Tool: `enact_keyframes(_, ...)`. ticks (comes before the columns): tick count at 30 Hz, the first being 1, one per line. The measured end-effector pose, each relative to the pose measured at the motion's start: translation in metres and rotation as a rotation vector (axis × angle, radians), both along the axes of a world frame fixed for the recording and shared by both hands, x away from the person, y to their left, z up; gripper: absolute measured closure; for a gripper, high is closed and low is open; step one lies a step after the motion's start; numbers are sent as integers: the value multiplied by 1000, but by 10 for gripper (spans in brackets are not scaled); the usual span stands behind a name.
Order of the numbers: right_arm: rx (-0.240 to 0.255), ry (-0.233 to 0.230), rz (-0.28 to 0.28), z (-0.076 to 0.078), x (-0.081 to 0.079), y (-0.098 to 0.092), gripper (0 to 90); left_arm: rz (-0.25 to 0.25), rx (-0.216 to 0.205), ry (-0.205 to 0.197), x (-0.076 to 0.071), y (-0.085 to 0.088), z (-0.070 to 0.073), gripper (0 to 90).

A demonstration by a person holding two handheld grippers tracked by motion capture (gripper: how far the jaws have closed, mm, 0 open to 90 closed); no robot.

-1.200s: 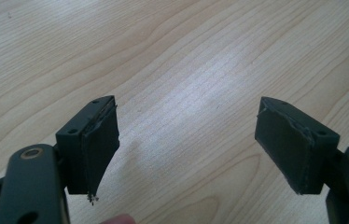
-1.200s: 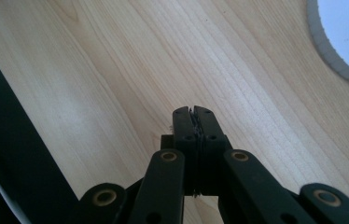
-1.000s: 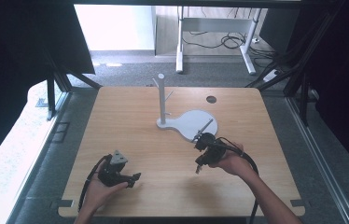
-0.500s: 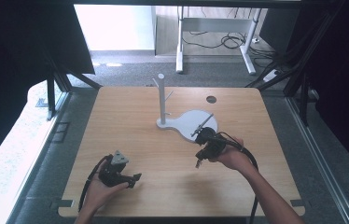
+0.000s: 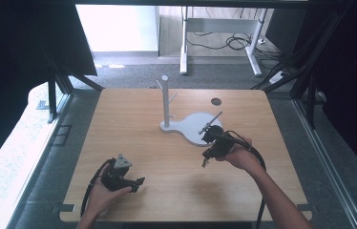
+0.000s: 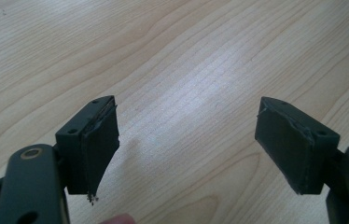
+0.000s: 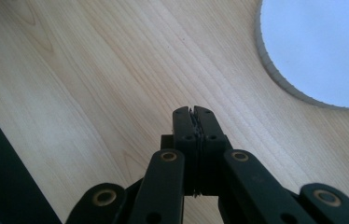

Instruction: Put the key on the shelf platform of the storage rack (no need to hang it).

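High view: right gripper [image 5: 204,162], fingers together and empty, sits at the white stand's [image 5: 200,129] five o'clock, apparently between steps; left gripper [image 5: 137,183] waits, fingers apart; next, spread the right fingers.

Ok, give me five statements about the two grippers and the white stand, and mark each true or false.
1. The left gripper has its jaws wide apart. True.
2. The right gripper is clamped on a cup. False: its jaws are shut on nothing.
3. The white stand sits on the wooden table. True.
4. A mug hangs from the stand's post. False: its pegs are bare.
5. The right gripper is beside the stand's round base. True.
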State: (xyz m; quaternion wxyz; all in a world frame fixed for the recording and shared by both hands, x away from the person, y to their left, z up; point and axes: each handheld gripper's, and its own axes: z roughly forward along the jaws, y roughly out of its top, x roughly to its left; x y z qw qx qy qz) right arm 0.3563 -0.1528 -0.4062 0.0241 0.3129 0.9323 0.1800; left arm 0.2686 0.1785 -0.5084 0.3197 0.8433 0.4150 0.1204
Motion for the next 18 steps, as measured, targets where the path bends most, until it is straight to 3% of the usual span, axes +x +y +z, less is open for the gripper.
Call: enact_keyframes(18,0,-12,-33,11,15,-6,898,-1,4,4,0,0,0,220)
